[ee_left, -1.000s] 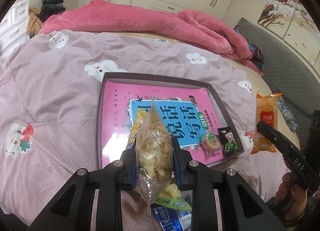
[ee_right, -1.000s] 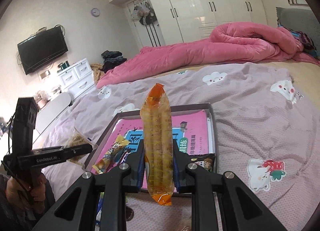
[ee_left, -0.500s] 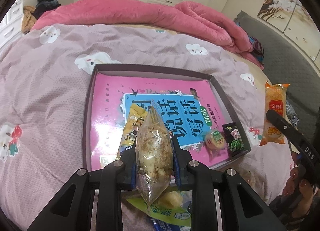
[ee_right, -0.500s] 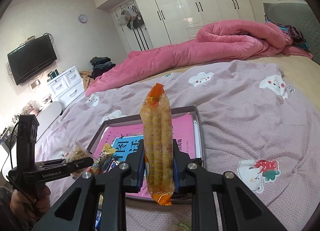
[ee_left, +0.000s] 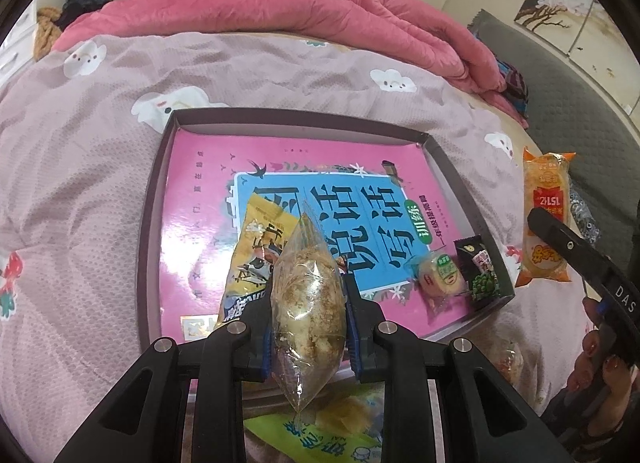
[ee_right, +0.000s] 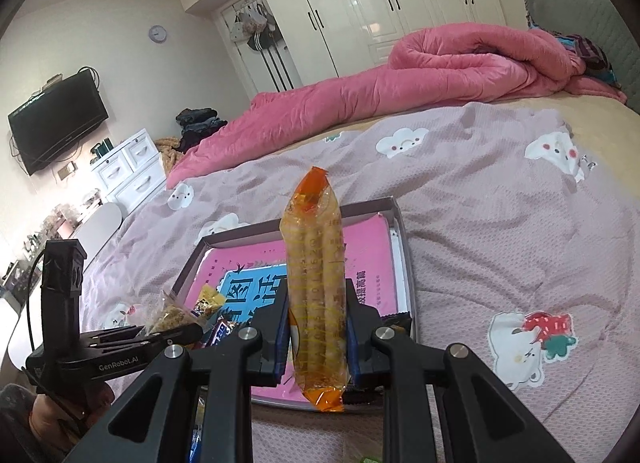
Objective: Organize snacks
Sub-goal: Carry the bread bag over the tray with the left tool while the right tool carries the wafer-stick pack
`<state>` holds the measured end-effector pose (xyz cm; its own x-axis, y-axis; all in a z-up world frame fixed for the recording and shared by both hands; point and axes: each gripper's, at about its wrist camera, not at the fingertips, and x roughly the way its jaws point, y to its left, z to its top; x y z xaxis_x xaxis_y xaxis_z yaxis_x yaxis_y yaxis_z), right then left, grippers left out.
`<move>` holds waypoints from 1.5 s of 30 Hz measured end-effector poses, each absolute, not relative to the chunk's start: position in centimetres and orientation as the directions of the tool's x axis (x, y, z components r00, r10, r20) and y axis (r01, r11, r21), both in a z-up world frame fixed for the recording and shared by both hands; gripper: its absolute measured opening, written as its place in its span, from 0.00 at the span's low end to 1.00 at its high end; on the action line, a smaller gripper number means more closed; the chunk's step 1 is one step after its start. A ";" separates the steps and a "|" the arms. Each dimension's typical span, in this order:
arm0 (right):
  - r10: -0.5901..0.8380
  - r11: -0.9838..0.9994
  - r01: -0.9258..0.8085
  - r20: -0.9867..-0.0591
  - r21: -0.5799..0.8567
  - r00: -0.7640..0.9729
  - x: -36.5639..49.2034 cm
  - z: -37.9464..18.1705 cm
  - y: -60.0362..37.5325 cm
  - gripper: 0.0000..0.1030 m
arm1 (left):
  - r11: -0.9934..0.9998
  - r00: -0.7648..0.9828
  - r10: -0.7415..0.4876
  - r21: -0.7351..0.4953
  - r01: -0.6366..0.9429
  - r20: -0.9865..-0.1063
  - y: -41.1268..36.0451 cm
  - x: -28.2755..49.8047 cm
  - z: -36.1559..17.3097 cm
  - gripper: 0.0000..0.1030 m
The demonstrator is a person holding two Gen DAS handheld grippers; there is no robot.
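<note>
The job looks partly done. A shallow dark-rimmed box tray lies on the bed's mauve cartoon-print cover, its floor taken up by a pink and blue book. Three snacks already lie in the tray: a yellow snack packet near its front left, and, in the front right corner, a small round wrapped cake just beside a dark packet of green peas. Two more are in the air. The left tongs pinch a clear bag of crumbly brown snack upright between their blue pads, over the tray's near edge and partly in front of the yellow packet. The right tongs are pressed tight on a long orange packet of stick biscuits, also upright, just short of the tray's near right side; in the left wrist view that same packet hangs beside the tray's right wall, outside it. Neither held snack is set down yet. Still loose on the cover at the near side are a green-and-yellow packet under the left tongs and a small clear-wrapped sweet near the tray's front right corner. So, as a judgement, three are stowed, two are about to be placed, and at least two remain to be fetched; more may lie out of view.
</note>
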<state>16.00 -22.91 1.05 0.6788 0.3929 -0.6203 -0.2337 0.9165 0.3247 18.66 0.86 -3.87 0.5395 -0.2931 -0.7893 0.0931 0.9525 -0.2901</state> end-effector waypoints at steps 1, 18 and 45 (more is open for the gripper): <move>0.393 0.916 -0.234 -0.623 0.324 0.676 16.1 0.9 -22.9 0.22 | 0.953 0.537 -0.292 -0.289 0.092 -0.792 0.9 18.7 -4.0 0.27; 0.428 0.900 -0.227 -0.657 0.372 0.620 17.4 -1.1 -22.3 0.22 | 0.954 0.532 -0.275 -0.296 0.047 -0.801 2.2 19.1 -4.9 0.27; 0.482 0.874 -0.329 -0.726 0.358 0.491 18.2 -5.1 -15.8 0.23 | 0.951 0.517 -0.291 -0.301 0.067 -0.805 1.6 19.2 -5.4 0.27</move>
